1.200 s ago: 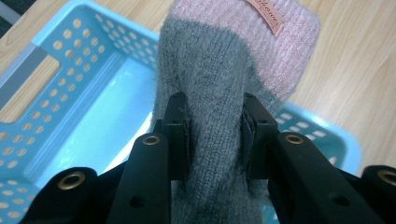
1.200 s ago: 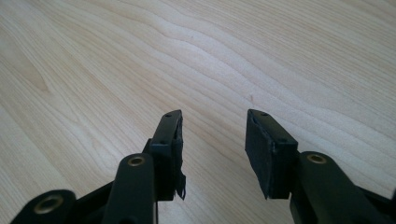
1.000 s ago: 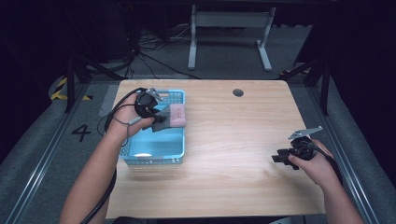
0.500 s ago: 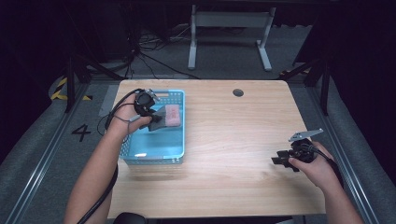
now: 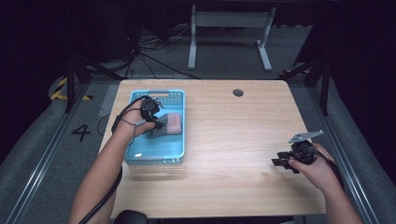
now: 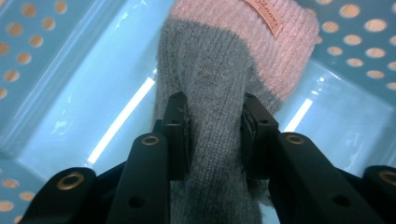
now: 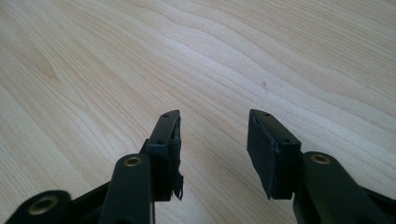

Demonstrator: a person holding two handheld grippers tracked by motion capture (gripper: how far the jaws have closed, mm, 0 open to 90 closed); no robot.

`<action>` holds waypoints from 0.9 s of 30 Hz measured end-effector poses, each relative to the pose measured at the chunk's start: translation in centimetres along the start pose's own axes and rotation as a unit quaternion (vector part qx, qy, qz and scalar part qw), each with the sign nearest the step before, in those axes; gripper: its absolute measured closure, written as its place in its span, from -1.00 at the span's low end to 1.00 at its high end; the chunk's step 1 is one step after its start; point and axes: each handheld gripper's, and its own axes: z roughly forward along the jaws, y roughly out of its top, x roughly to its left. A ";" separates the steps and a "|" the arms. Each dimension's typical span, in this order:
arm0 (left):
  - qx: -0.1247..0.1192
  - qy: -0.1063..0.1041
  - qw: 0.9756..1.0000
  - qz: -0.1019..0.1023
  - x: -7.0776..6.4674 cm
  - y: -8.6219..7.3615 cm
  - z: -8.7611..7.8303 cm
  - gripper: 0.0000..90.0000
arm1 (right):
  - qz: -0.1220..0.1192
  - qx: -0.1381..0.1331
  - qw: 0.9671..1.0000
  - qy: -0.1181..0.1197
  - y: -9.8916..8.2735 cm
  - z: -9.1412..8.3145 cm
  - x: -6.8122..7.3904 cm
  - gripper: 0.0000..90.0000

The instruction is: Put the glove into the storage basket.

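High view shows the left gripper (image 5: 156, 122) inside the blue perforated basket (image 5: 177, 142), which sits on the left part of the wooden table (image 5: 233, 140). Its jaws are clamped on a knitted sock (image 5: 169, 123) — grey with a pink cuff. Left gripper view has the two black pads pressing the grey part of the sock (image 6: 210, 140) from both sides, the pink cuff with a small sewn label reaching forward beyond the tips, over the basket's glossy floor (image 6: 93, 107). The right gripper (image 5: 282, 162) is held well apart from the basket, near the table's right edge — right gripper view shows its jaws spread apart, with bare wood grain (image 7: 233, 56) between and beyond them.
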 end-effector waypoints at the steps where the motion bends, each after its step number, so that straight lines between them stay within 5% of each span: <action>1: 0.002 -0.001 1.000 0.001 0.0 0.0 0.1 0.51 | 0.000 -0.001 1.000 0.001 0.0 0.0 0.0 0.24; 18: -0.003 -0.031 0.999 -0.026 0.5 -0.8 1.8 0.46 | -0.005 -0.005 1.000 0.008 0.2 0.2 0.4 0.23; 22: -0.003 -0.022 1.000 -0.019 0.5 -0.7 1.8 0.36 | -0.009 -0.003 1.000 0.009 0.3 0.4 0.5 0.23; 27: -0.058 -0.024 0.998 -0.027 0.4 -0.9 1.2 0.08 | -0.012 -0.005 1.000 0.011 0.4 0.3 0.5 0.23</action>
